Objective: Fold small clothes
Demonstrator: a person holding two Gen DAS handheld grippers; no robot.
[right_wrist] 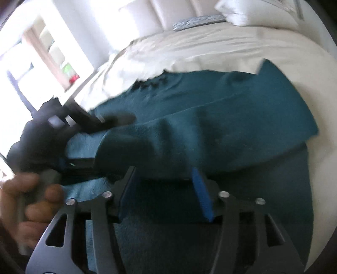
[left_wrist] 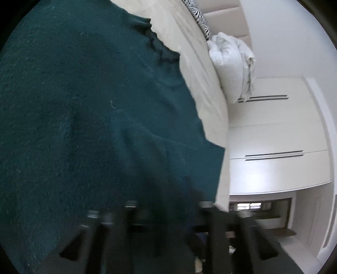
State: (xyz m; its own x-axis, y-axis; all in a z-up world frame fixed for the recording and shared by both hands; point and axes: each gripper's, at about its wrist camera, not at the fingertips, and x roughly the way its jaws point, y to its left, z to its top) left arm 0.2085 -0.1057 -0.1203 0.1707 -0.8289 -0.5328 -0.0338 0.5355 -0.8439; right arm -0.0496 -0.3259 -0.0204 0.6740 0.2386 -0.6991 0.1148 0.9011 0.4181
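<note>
A dark teal knitted sweater (left_wrist: 94, 109) lies on the cream bed (left_wrist: 195, 69) and fills most of the left wrist view. It drapes over my left gripper (left_wrist: 166, 212), whose fingertips are hidden under the cloth and blurred. In the right wrist view the sweater (right_wrist: 221, 126) has a thick fold across its middle. My right gripper (right_wrist: 164, 189) is open, its blue pads (right_wrist: 202, 196) apart just below that fold, with cloth lying between them. The left gripper (right_wrist: 88, 120) shows there at the left, its tips at the sweater's edge.
White pillows (left_wrist: 231, 67) and a zebra-print cushion (left_wrist: 200, 19) lie at the bed's head by the padded headboard (right_wrist: 179, 12). White wardrobe doors (left_wrist: 273, 137) stand beside the bed. A bright window (right_wrist: 46, 52) is at the left. A hand (right_wrist: 27, 202) holds the left tool.
</note>
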